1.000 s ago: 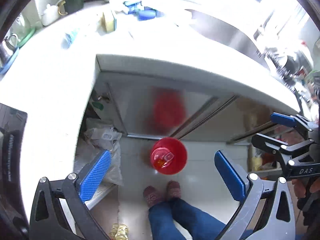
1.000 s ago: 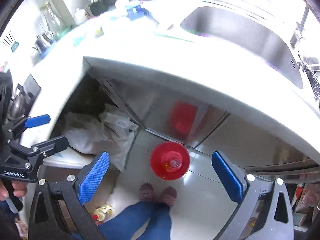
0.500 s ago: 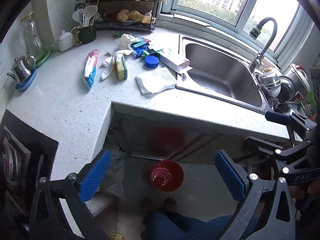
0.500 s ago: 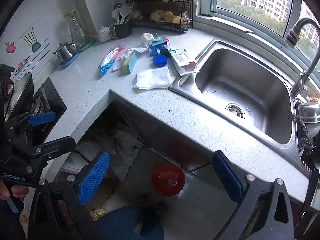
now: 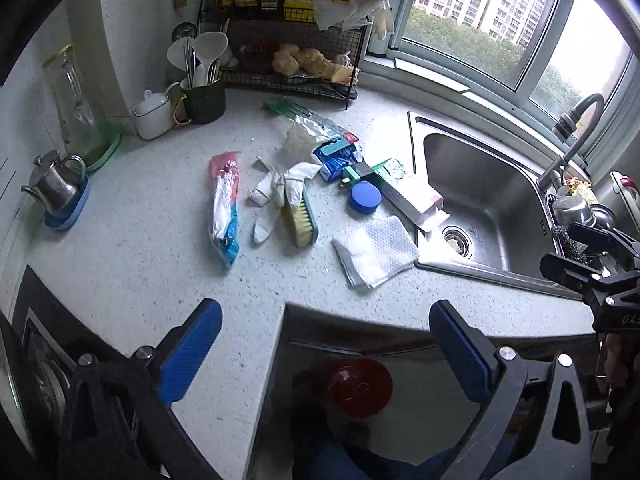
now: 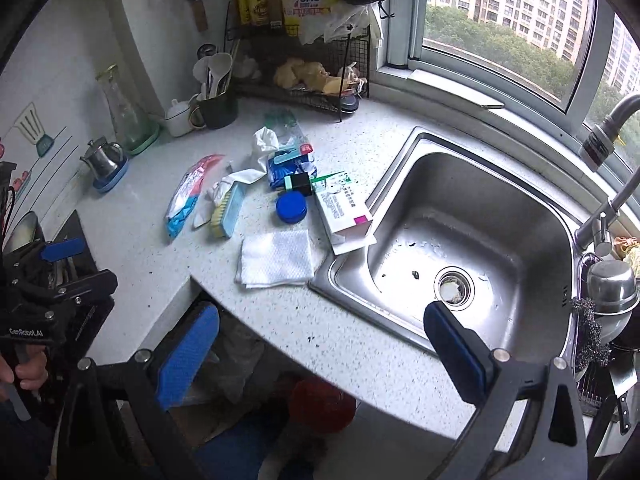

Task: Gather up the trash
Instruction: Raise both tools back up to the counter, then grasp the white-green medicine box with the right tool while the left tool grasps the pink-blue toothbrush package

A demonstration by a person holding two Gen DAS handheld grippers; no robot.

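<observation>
Now raised from the red bin [image 5: 360, 386] below to the littered tabletop [image 5: 152, 264], both tools [image 5: 324, 344] [image 6: 320, 350] spread, empty, ready to pick trash.

A speckled white countertop [image 5: 132, 264] carries a folded paper towel [image 5: 376, 250], scrub brush [image 5: 301, 216], blue lid [image 5: 365, 197] and wrappers [image 5: 225, 208].

I see a white counter [image 5: 132, 264] flecked with dark speckles. On it lie a white paper towel [image 5: 376, 250] with a quilted dimple pattern, a round blue lid [image 5: 365, 197], a brush [image 5: 302, 216] with pale yellow bristles and a teal back, a red, white and blue wrapper [image 5: 225, 208], and a white box [image 6: 340, 204] printed green with a magenta patch. My gripper pads [image 5: 190, 356] are blue and ribbed. The sink [image 6: 472, 236] is bare grey steel; the bin [image 5: 360, 386] below is red.
</observation>
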